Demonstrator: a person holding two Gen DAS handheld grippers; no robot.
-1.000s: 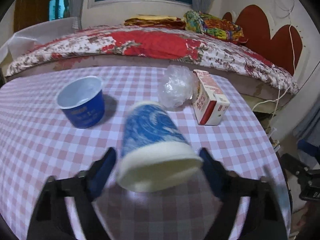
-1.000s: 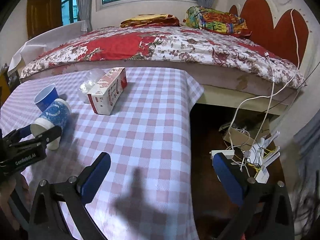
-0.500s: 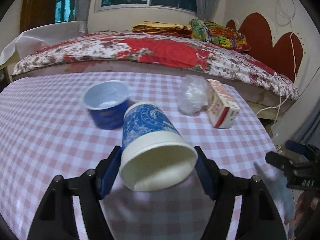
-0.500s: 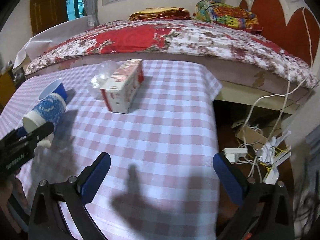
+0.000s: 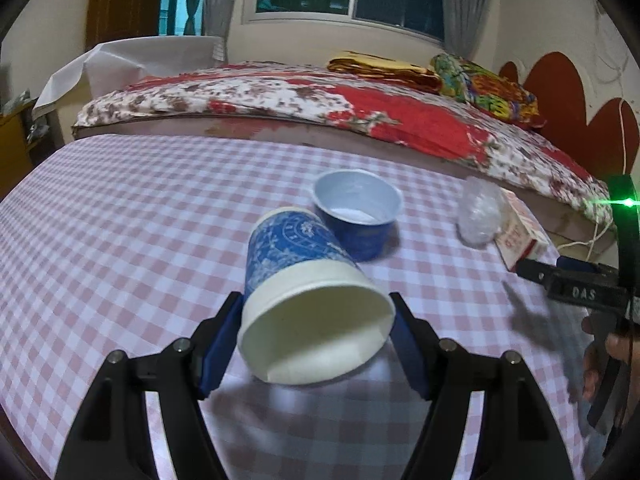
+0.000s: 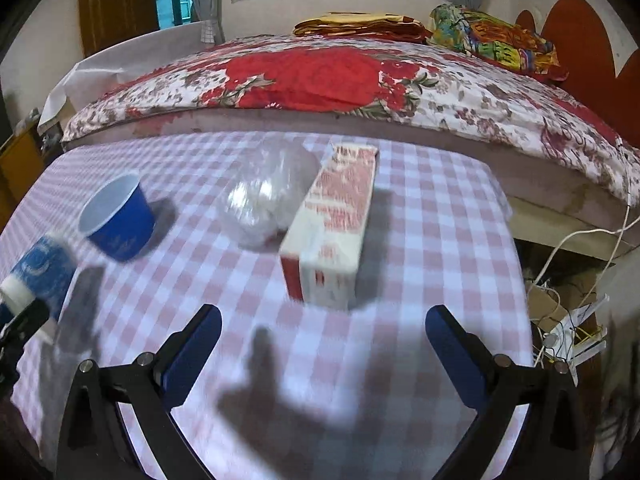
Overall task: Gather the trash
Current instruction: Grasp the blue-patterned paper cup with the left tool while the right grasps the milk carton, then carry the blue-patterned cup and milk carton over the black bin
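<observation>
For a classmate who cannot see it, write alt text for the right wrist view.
An open tool hovers over a pink checked tablecloth, facing a red and white carton lying on its side. A crumpled clear plastic bag sits beside the carton, a blue cup further left.

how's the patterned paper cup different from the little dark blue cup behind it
The patterned paper cup is tipped, its mouth toward the camera, clamped in the left gripper; the dark blue cup stands upright on the checked tablecloth, untouched. The patterned cup is taller, with a white band at its rim; the dark blue cup is squat and plain-coloured. Both look empty.
</observation>
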